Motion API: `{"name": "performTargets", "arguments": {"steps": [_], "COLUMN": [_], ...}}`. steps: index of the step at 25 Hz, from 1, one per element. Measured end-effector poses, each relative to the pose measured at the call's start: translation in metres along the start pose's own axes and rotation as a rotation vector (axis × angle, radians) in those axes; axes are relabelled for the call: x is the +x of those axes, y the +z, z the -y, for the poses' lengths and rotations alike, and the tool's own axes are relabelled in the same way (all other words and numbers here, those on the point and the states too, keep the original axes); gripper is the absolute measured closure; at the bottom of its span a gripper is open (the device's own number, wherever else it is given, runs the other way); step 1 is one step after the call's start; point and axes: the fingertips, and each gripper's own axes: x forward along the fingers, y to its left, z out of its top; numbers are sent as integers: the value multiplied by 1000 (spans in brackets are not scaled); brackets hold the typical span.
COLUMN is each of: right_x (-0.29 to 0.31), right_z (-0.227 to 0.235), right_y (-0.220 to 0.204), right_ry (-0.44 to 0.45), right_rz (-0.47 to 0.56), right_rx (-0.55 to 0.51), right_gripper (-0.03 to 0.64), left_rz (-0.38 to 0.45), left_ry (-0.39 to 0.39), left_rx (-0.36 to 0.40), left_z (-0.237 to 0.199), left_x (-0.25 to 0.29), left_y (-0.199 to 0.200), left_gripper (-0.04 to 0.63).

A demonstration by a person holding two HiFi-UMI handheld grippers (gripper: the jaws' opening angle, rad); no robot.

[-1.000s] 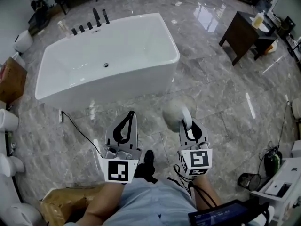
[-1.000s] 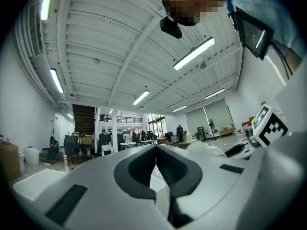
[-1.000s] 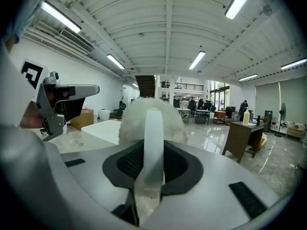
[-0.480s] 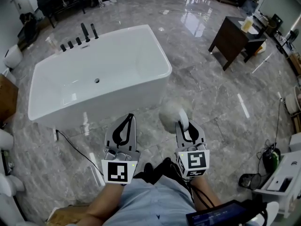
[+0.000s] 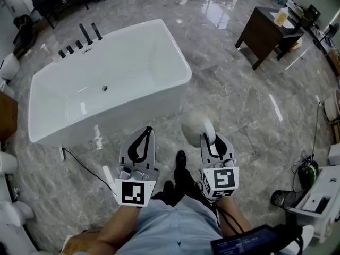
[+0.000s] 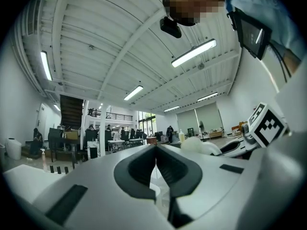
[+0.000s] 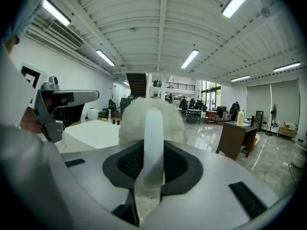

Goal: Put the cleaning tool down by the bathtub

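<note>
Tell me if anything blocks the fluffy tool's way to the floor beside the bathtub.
Nothing visible: bare grey marble floor lies between the white fluffy cleaning tool in the right gripper and the white rectangular bathtub.

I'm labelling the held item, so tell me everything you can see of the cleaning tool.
The cleaning tool is a round, fluffy white head on a flat, smooth white handle, plastic by its look. The right gripper clamps the handle, head pointing forward past the jaws. It hangs above the grey marbled floor, short of the white bathtub, touching nothing else.
</note>
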Motion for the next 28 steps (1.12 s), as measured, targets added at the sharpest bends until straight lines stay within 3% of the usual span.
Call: {"name": "performTargets", "arguments": {"steps": [7, 15, 28], "right_x": [61, 124, 186], "right_z": [55, 117, 158], "right_y": [-6, 13, 47], "right_ry": [15, 48, 90], "right_rz": [-33, -17, 41], "right_rx": [30, 49, 25], "right_gripper": [518, 518, 518], "left_rz": [-45, -37, -20], "left_ry": [-18, 14, 71], "left_rx": [11, 51, 96], "left_z": [3, 0, -17], "left_x": [82, 168, 227], "left_y": [-17, -5, 8], "left_gripper": [578, 578, 578]}}
